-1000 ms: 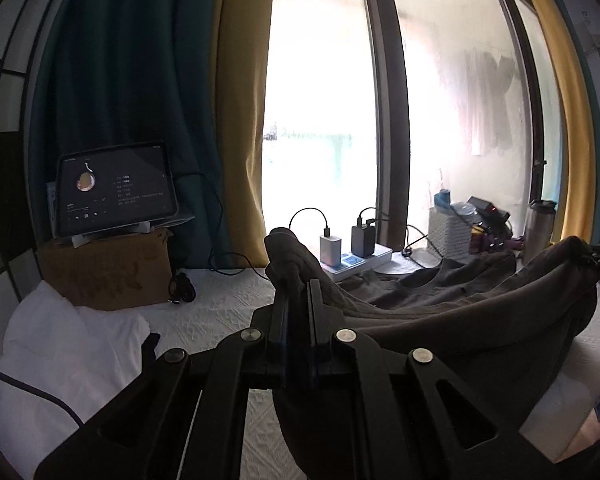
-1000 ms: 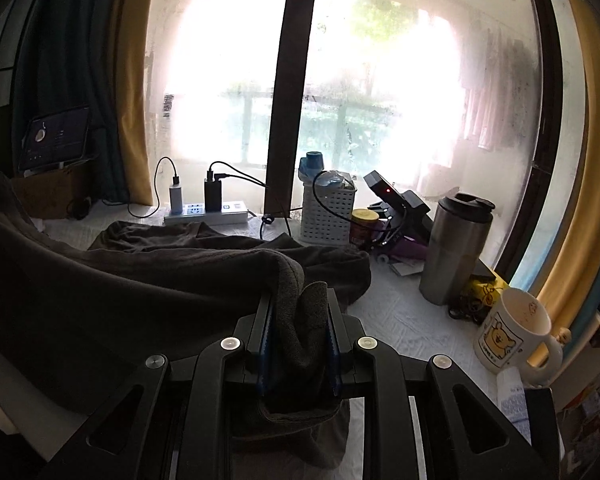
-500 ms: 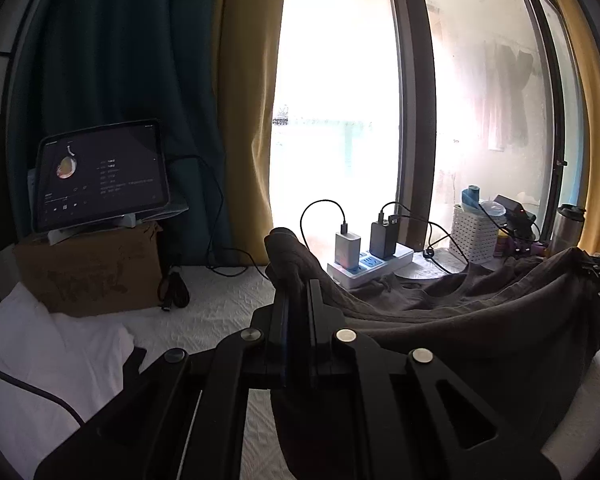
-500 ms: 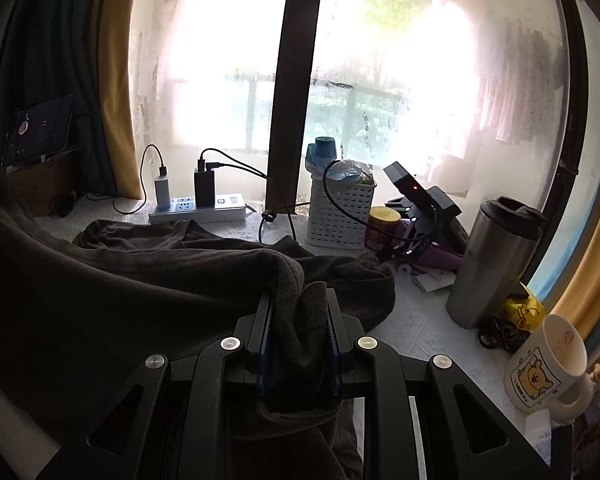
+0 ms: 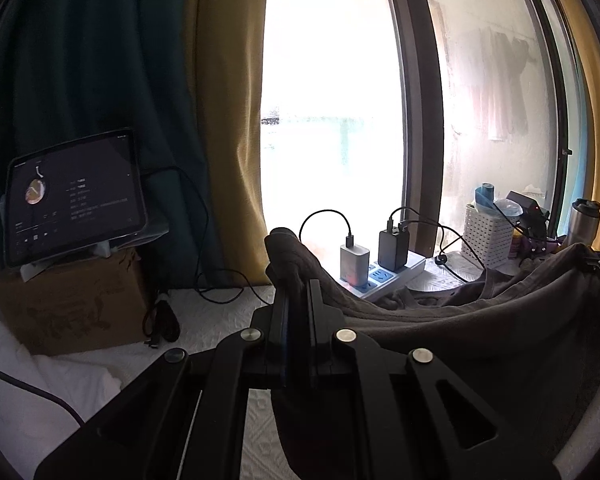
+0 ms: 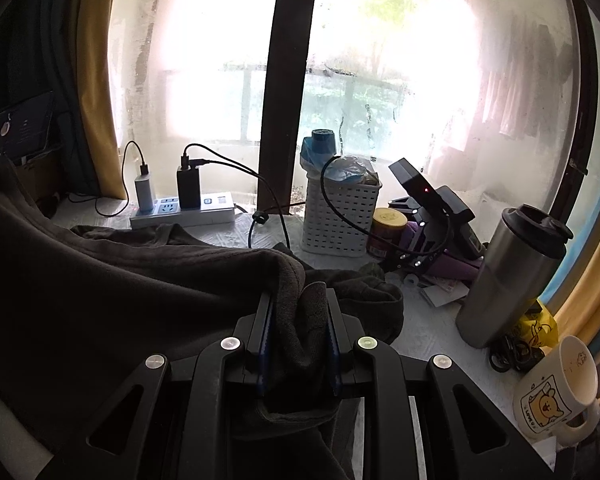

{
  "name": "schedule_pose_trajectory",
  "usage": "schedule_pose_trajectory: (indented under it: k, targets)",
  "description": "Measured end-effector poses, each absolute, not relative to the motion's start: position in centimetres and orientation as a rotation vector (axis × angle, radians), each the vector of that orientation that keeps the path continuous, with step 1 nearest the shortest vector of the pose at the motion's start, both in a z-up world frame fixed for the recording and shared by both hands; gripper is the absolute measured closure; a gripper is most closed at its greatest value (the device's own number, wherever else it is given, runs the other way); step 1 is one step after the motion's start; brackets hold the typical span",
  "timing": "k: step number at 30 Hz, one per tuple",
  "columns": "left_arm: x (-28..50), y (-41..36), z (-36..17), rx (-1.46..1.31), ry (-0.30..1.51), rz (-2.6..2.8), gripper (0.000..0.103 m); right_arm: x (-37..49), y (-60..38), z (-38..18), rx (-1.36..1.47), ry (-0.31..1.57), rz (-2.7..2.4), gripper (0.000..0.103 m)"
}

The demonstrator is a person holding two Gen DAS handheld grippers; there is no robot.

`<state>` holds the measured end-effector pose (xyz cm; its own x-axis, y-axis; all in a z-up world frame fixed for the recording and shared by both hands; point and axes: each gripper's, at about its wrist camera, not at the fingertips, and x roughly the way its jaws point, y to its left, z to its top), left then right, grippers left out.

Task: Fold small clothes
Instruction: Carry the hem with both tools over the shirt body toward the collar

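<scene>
A dark grey-brown garment (image 5: 480,332) hangs stretched between both grippers above a white textured table (image 5: 220,312). My left gripper (image 5: 298,288) is shut on one edge of it, and a fold of cloth pokes up past the fingertips. In the right wrist view the same garment (image 6: 100,280) spreads to the left, and my right gripper (image 6: 298,300) is shut on a thick bunch of its hem. The far part of the garment lies crumpled on the table near the power strip (image 6: 184,210). At the right edge of the left wrist view the right gripper shows dimly.
A tablet (image 5: 72,192) stands on a cardboard box (image 5: 72,304) at the left, with white cloth (image 5: 40,392) in front. Along the window stand chargers with cables, a white basket (image 6: 340,216), a black device (image 6: 432,196), a steel tumbler (image 6: 516,272) and a bear mug (image 6: 556,392).
Both grippers have carried the held garment forward towards the window. The power strip, basket and tumbler now look closer and larger. Neither grip has changed.
</scene>
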<state>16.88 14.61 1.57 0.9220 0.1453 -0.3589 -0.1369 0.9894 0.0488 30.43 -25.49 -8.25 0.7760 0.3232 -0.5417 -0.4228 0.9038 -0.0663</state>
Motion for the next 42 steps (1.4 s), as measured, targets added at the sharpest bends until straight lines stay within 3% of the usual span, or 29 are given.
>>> schedule_pose_trajectory:
  k: [20,32,38,41,42]
  targets:
    - [22.8,15.9,0.4,0.045,0.399,0.172,0.097,36.5,-23.5,-9.9,-0.233,0.573,0.407,0.080]
    - [28.6,16.8,-4.0,0.052,0.555,0.189,0.097,42.6,-20.5,-12.2,-0.385,0.616,0.367,0.080]
    - [30.8,18.1,-7.0,0.016,0.729,0.239,0.096,44.0,-20.4,-12.7,-0.559,0.603,0.207,0.080]
    - [31.0,18.6,-7.5,-0.030,0.774,0.241,0.091,43.0,-21.9,-11.7,-0.552,0.584,0.187,0.080]
    - [30.8,18.6,-7.2,-0.031,0.768,0.244,0.080,42.7,-22.4,-11.5,-0.544,0.587,0.187,0.080]
